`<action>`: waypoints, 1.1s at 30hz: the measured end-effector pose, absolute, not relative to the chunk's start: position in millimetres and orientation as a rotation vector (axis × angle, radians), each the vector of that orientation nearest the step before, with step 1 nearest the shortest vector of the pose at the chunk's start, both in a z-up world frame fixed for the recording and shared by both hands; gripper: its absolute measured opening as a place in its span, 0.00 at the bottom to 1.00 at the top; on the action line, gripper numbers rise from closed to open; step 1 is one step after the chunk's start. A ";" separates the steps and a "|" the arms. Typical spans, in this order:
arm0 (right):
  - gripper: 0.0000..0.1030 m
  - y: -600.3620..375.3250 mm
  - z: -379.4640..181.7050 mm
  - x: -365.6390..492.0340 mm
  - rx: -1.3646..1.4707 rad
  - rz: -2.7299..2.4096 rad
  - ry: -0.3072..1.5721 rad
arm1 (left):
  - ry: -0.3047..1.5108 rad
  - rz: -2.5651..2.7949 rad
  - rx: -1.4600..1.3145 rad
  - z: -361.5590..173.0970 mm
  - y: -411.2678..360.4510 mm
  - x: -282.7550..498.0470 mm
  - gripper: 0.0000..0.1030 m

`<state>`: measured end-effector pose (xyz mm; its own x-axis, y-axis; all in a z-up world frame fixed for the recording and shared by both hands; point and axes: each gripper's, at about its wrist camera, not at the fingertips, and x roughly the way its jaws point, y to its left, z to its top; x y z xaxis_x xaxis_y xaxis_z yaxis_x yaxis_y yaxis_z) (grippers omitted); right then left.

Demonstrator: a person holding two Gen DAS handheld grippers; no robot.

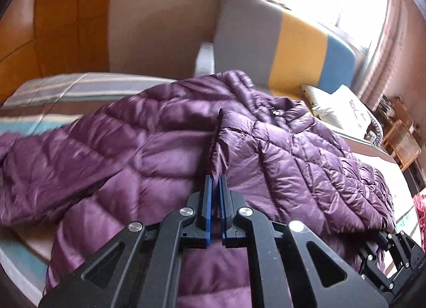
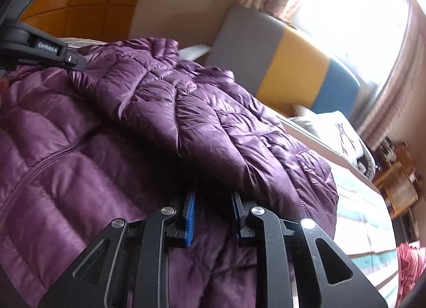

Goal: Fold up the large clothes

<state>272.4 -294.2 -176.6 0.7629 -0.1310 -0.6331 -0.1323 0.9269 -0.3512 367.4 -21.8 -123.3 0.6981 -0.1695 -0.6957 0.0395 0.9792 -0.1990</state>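
A purple quilted down jacket (image 1: 159, 143) lay spread across the striped bed (image 1: 53, 100), filling the middle of both wrist views. The left tool (image 1: 215, 183) had its blue pads pressed together, pinching a thin raised edge of the jacket at twelve o'clock from its fingertips. The right tool (image 2: 213, 196) stood partly spread, its pads gripping a thicker folded-over flap of the jacket. A grey, yellow and blue headboard (image 1: 293, 47) stood at two o'clock, pillows (image 1: 340, 108) below it.
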 end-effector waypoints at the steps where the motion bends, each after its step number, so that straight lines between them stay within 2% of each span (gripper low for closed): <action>1: 0.21 -294.5 -174.5 270.5 -0.388 0.017 0.697 | 0.790 -0.109 -0.179 -125.3 -17.3 363.6 0.04; 10: 0.21 -321.9 -143.9 245.3 -0.181 0.149 0.552 | 0.789 -0.069 -0.258 -142.3 10.6 342.8 0.04; 18: 0.21 -366.1 -119.5 242.3 0.086 0.126 0.507 | 0.799 -0.084 -0.293 -148.6 14.6 341.4 0.05; 28: 0.21 -407.7 -173.5 324.3 0.150 -0.230 0.855 | 0.821 -0.110 -0.262 -153.7 5.8 341.8 0.11; 33: 0.21 -409.1 -184.7 330.5 0.127 -0.262 0.869 | 0.841 -0.125 -0.237 -156.6 -0.3 345.2 0.12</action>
